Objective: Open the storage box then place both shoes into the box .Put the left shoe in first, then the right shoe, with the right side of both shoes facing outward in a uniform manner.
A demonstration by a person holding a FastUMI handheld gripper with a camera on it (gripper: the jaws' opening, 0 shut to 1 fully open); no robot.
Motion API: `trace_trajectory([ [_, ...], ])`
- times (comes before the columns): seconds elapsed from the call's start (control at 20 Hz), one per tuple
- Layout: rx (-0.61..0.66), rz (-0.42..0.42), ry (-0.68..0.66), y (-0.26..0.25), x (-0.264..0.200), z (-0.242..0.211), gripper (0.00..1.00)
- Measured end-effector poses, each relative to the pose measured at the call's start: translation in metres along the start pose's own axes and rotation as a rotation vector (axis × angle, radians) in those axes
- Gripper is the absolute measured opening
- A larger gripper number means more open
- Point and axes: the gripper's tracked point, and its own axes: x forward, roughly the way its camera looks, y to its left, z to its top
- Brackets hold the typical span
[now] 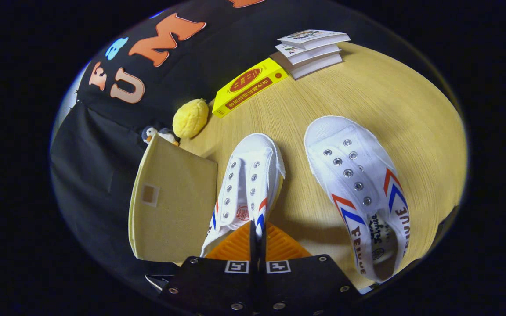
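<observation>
White canvas, two shoes, red and blue chevrons on the sides, metal eyelets, no laces.

Left shoe (246,188): raised off the wooden table (367,101), toe pointing away, heel end at the gripper (257,232). The two fingers are pressed nearly together, pinching the shoe's upper edge beside the heel opening; only a thin gap shows between them.

Right shoe (358,188): sole down on the table, well apart from the held shoe on its right, toe pointing away, heel toward the table's near edge.

Storage box (171,202): beige fabric, just beside the held shoe on its left, at the table's left edge; a flat panel with a small square label window faces the camera. Whether the lid is open cannot be told.

Yellow plush toy (190,117): beyond the box, near the table's left edge. A small penguin figure (158,134) sits just beside it, partly hidden by the box.

Yellow book (248,86): flat, toward the far edge.

Stack of white booklets (312,50): just beyond the yellow book, at the far edge.
</observation>
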Motion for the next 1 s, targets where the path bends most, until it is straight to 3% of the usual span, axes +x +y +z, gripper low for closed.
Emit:
trace_trajectory([
  [0.25,0.034,0.041,-0.035,0.022,-0.017,0.011,0.0],
  [0.7,0.019,0.125,-0.165,0.108,-0.076,0.054,0.0],
  [1.0,-0.043,0.14,-0.178,0.17,-0.072,0.054,0.0],
])
